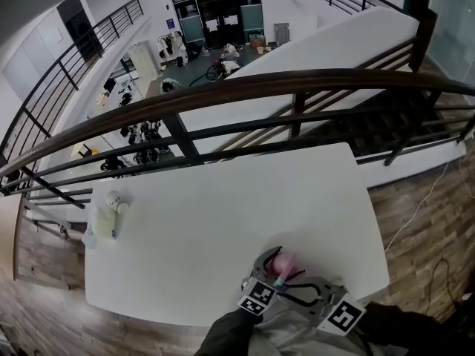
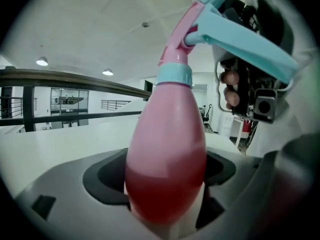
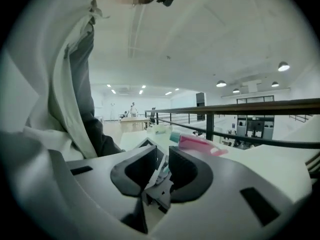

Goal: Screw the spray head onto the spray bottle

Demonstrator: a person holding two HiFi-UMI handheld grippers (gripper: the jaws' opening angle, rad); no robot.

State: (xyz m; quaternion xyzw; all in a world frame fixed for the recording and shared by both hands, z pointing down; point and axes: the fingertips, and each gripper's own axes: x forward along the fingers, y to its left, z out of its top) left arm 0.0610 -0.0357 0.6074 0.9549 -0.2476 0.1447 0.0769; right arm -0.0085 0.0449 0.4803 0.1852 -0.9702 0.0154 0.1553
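Now the left gripper (image 2: 165, 181) has its jaws wide, clamped round the belly of the pink spray bottle (image 2: 167, 134), which stands upright btwn them. The right gripper (image 3: 161, 166) has narrow jaws, pinched on the teal spray head (image 2: 240, 41), whose collar sits on the bottle neck, above the left jaws.
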